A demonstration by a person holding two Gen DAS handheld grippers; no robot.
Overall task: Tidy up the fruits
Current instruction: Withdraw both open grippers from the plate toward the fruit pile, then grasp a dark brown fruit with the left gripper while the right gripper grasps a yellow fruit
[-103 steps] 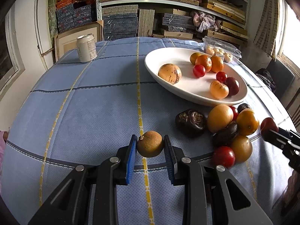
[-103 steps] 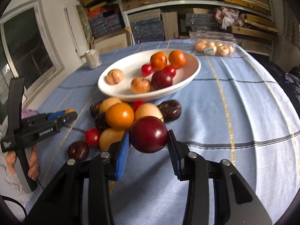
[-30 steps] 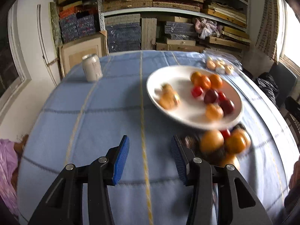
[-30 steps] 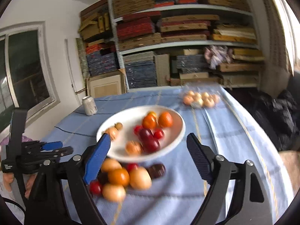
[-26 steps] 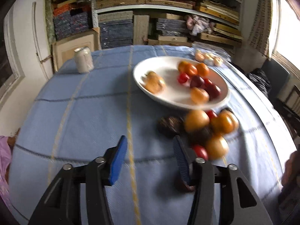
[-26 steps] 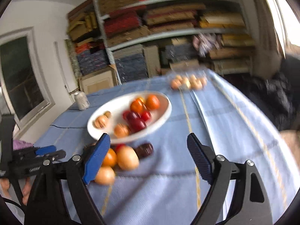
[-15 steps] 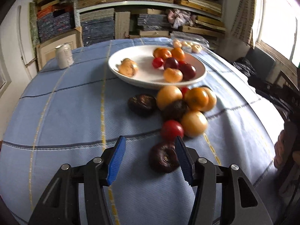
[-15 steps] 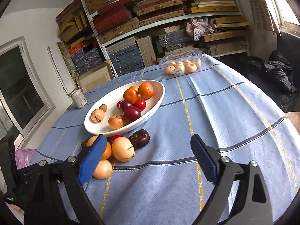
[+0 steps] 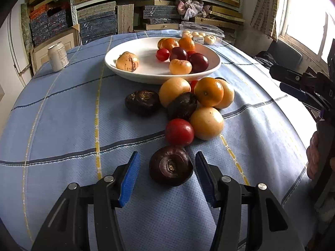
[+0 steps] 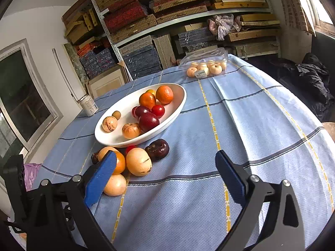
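**Clerk:** Item in hand: dark purple fruit [image 9: 171, 168], lying on the tablecloth [image 9: 62, 125] on the near side of the white bowl [image 9: 134, 74], well apart from it and just in front of the loose heap. Your left gripper [image 9: 166, 176] brackets it, blue pads apart and touching neither flank; nothing is held.

**Operator:** How do you want it taken?

**Clerk:** Centre it first, since it sits nearer your right-hand pad. Close gently across its widest part, then lift straight up so the red tomato [image 9: 179, 132] behind stays put.

**Operator:** And the other hand?

**Clerk:** Your right gripper [image 10: 165, 175] is opening wide, empty, over bare cloth beside the heap.

**Operator:** Stock?

**Clerk:** In the bowl: nine pieces visible. Loose beside it: about nine, some partly hidden. One drink can [image 9: 58, 56]. One clear punnet [image 10: 206, 63] beyond the bowl.
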